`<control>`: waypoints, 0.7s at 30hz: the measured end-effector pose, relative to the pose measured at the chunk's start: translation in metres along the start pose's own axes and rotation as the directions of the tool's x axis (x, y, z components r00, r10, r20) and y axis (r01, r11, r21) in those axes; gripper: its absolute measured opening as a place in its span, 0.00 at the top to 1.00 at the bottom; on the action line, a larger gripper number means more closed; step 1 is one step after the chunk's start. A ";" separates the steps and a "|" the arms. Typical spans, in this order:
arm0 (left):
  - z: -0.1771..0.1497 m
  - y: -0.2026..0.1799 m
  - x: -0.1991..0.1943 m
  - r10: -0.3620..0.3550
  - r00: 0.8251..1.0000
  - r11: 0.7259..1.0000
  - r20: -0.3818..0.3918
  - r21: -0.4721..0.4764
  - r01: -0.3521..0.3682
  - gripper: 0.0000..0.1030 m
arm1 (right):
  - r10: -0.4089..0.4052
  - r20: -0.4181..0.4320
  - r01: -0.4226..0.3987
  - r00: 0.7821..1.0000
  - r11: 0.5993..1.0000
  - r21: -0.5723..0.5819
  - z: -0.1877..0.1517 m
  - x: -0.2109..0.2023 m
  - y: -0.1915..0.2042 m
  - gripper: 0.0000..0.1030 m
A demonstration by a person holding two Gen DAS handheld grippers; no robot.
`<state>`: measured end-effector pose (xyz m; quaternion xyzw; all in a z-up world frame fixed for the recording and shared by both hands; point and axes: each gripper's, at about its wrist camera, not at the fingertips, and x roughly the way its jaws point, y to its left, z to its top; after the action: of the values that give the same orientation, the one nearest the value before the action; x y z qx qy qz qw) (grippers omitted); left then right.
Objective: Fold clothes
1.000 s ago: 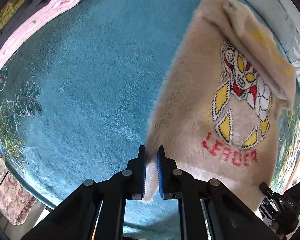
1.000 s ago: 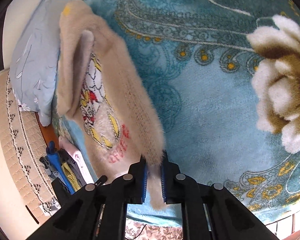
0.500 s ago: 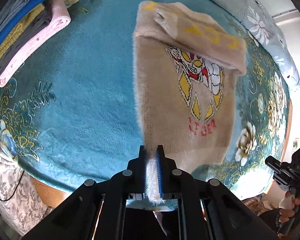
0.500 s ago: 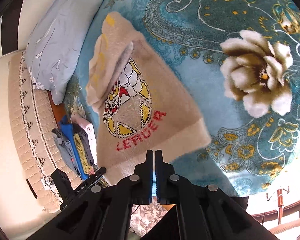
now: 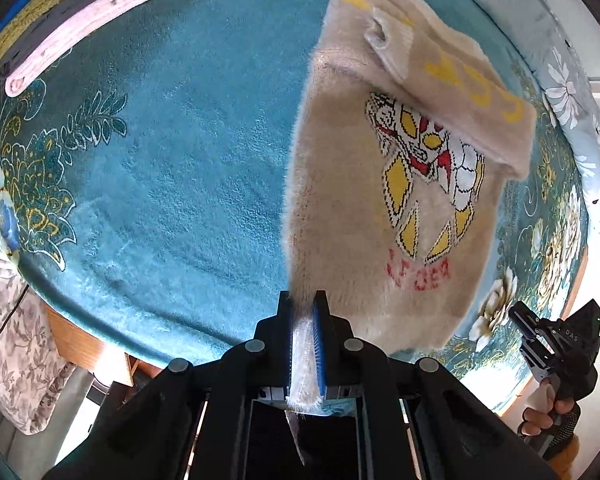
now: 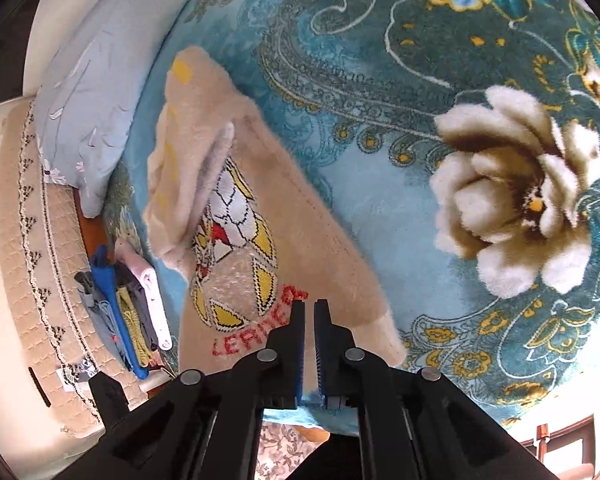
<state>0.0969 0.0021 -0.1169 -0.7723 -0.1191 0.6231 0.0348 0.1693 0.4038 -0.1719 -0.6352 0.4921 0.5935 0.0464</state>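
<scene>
left gripper [image 5: 304, 340]: black body, blue jaws, silver pivot screws | right gripper [image 6: 309, 344]: same

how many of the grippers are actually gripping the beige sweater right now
1. The left gripper is shut on a near corner of the beige sweater. The right gripper holds nothing, its jaws slightly apart.

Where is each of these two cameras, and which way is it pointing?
Left wrist: sits on the left gripper, looking along its fingers, shut on the beige sweater, down at the blanket; the person's hand holding the right gripper shows at lower right.
Right wrist: sits on the right gripper, jaws slightly apart with no cloth between them, looking down at the sweater's other side, with the pillow at left.
Shared: sweater, blanket, pillow, folded pile.
</scene>
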 end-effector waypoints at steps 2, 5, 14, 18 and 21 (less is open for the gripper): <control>0.000 0.001 0.002 0.000 1.000 1.000 -0.002 -0.011 0.000 0.91 | -0.027 -0.023 0.027 0.999 1.000 0.003 0.000 0.020 -0.006 0.36; 0.001 0.002 0.006 0.014 1.000 1.000 -0.005 -0.009 -0.014 0.91 | -0.097 -0.052 0.096 0.994 0.995 -0.007 -0.002 0.046 -0.015 0.35; 0.001 0.004 0.012 0.043 0.999 0.999 0.002 -0.010 -0.043 0.91 | -0.192 -0.071 0.191 0.979 0.981 -0.019 -0.002 0.077 -0.027 0.39; -0.002 0.005 0.010 0.034 0.999 0.999 0.017 -0.028 -0.034 0.91 | -0.134 -0.090 0.137 0.987 0.990 0.028 -0.001 0.071 -0.034 0.86; -0.003 0.005 0.005 0.028 0.999 0.999 0.034 -0.037 -0.027 0.91 | -0.100 -0.101 0.099 0.990 0.995 -0.011 -0.002 0.059 -0.023 0.88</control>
<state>0.1019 -0.0009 -0.1222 -0.7636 -0.1203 0.6343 0.0100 0.1754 0.3802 -0.2303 -0.6883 0.4599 0.5588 0.0493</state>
